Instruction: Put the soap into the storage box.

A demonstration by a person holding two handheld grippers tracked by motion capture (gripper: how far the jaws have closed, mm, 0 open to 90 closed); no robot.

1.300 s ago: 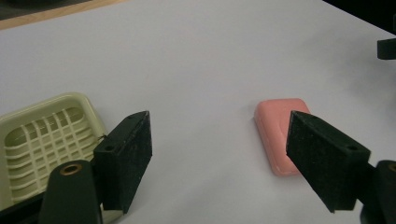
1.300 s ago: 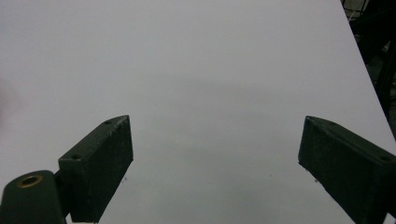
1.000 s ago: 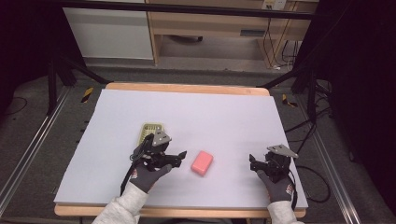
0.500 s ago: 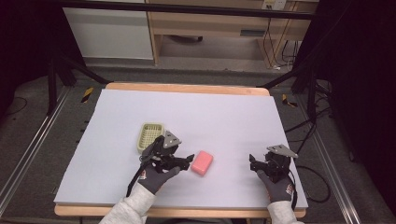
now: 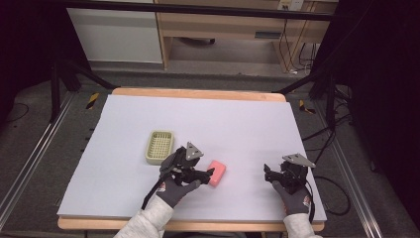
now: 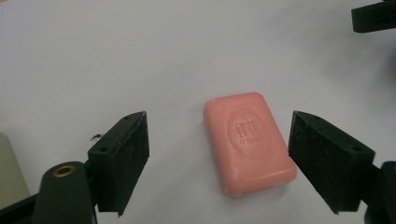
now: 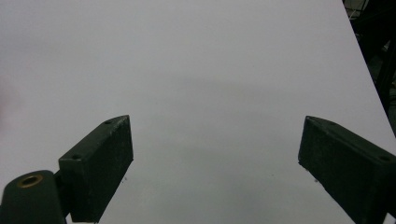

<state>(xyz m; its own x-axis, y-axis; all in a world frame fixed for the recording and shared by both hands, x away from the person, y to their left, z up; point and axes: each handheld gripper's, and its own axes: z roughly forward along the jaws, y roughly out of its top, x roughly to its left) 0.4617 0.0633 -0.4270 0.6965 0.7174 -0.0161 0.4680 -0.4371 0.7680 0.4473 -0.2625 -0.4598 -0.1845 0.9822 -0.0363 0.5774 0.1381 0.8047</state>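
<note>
A pink bar of soap point(image 5: 217, 172) point(image 6: 247, 141) lies flat on the white table sheet, stamped face up. My left gripper point(image 5: 208, 174) point(image 6: 236, 163) is open, and the soap lies between its two black jaws without touching either. A pale green slotted soap dish point(image 5: 159, 147) stands just left of and behind that gripper; its edge point(image 6: 9, 172) shows at the bottom left of the left gripper view. My right gripper point(image 5: 271, 174) point(image 7: 212, 163) rests open near the table's front right, with bare sheet between its jaws.
The white sheet point(image 5: 223, 119) covers a wooden table whose front edge point(image 5: 198, 225) runs just below both hands. A dark stand and cables point(image 5: 322, 99) sit off the table's right side. The right gripper's tip point(image 6: 373, 16) shows at the top right of the left gripper view.
My left gripper has moved right, away from over the soap dish, until its open jaws straddle the pink soap. The right gripper has stayed where it was.
</note>
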